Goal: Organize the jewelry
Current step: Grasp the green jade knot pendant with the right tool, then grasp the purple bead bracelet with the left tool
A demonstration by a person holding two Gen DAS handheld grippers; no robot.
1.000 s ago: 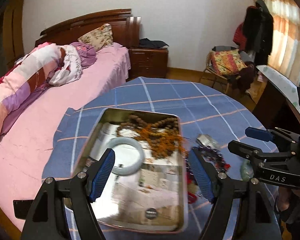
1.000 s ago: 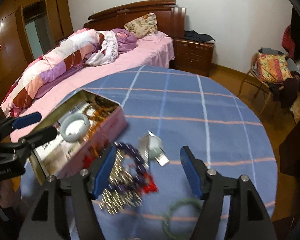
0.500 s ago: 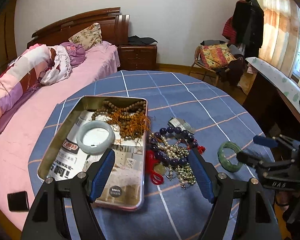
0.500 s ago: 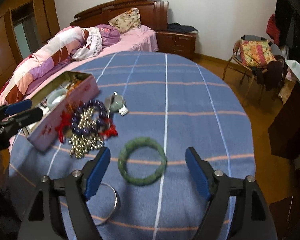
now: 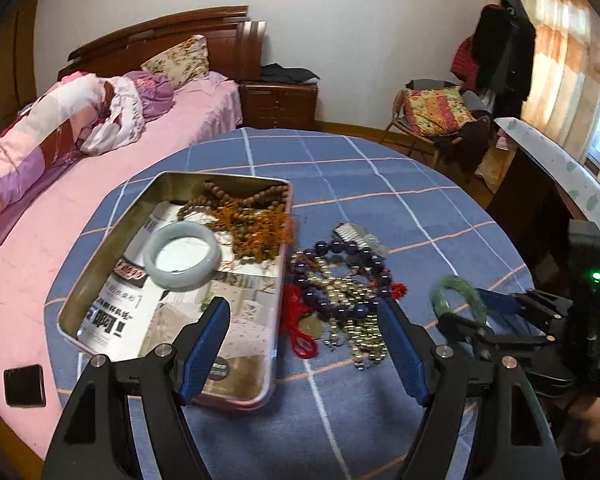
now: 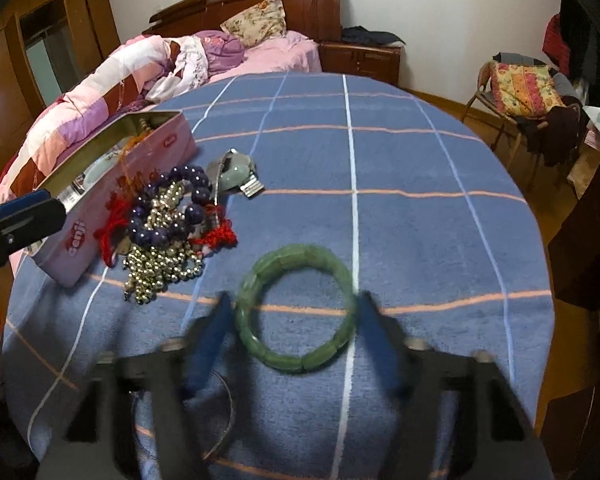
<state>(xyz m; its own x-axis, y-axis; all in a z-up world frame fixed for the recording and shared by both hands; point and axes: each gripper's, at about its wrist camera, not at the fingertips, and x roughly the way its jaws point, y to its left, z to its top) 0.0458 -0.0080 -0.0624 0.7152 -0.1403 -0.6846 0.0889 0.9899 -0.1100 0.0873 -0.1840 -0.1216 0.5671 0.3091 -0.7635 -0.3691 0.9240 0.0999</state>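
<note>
1. Right gripper (image 6: 294,332) is straddling the green bracelet (image 6: 296,308) flat on the blue tablecloth (image 6: 400,220); its jaws have just been closing, and the blurred blue pads seem just beside the ring, so a firm clamp cannot be confirmed.
2. Left gripper (image 5: 304,344) is hanging wide apart and empty over the tin (image 5: 100,264) edge.
3. Inside the tin, a pale bangle (image 5: 182,256) and brown beads (image 5: 252,216) are lying.
4. Purple and silver beads (image 6: 164,228) are piling beside the tin.

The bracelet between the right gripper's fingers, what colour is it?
Green. The bracelet shows best in the right wrist view.
</note>
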